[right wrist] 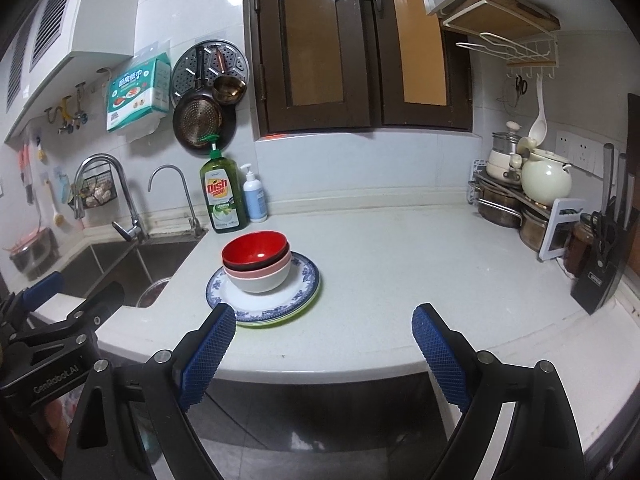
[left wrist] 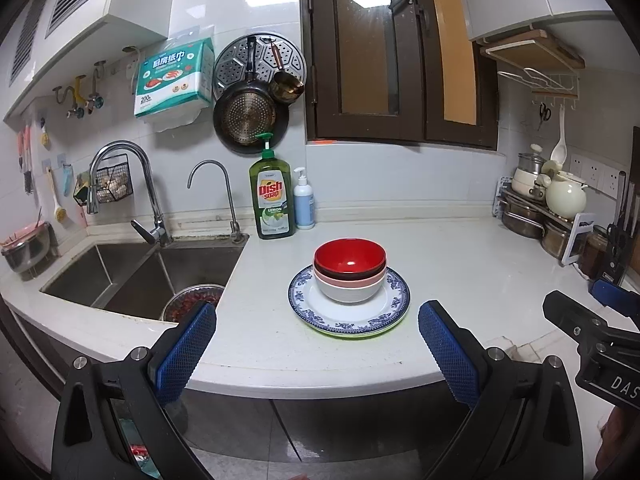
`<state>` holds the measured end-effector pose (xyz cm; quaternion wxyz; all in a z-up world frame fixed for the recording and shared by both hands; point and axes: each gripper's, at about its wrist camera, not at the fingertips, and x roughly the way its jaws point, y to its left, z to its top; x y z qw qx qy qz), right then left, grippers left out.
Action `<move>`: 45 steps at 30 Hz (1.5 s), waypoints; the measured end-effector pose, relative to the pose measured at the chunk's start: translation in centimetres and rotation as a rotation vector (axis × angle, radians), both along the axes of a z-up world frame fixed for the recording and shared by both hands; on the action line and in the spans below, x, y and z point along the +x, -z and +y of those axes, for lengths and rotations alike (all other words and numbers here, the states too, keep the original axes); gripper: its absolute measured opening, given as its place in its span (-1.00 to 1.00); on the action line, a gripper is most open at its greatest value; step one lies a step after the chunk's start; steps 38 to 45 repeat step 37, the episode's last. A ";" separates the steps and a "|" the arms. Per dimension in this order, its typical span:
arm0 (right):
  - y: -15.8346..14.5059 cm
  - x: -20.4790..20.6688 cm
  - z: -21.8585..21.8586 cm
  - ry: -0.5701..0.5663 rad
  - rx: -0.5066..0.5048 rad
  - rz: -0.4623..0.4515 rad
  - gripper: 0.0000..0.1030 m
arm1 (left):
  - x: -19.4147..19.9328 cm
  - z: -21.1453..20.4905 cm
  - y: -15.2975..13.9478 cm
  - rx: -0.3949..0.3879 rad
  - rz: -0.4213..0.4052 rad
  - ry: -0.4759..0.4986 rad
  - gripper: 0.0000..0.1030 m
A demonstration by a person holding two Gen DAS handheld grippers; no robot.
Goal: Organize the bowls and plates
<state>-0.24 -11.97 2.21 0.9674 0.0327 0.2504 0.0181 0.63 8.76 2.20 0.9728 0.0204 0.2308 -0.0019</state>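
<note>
A stack of bowls stands on the white counter: a red bowl (left wrist: 349, 258) on top, a dark one, a pink one and a white bowl (left wrist: 348, 291) at the bottom. They sit on a blue-patterned plate (left wrist: 394, 300) that lies on a green plate (left wrist: 360, 335). The stack also shows in the right wrist view (right wrist: 256, 254). My left gripper (left wrist: 318, 314) is open and empty, held in front of the counter edge, short of the plates. My right gripper (right wrist: 324, 314) is open and empty, to the right of the stack. The right gripper also shows at the left wrist view's right edge (left wrist: 592, 320).
A steel sink (left wrist: 136, 276) with two taps lies left of the stack, a bowl of red food (left wrist: 192, 300) in it. Dish soap (left wrist: 272, 196) and a pump bottle (left wrist: 304, 200) stand behind. Pots (right wrist: 520, 196) and a knife block (right wrist: 600, 272) fill the right corner.
</note>
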 end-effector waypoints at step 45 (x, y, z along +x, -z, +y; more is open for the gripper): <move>-0.6 -1.4 -0.9 -0.011 -0.011 -0.021 0.76 | -0.7 -0.1 -0.5 0.002 -0.016 -0.006 1.00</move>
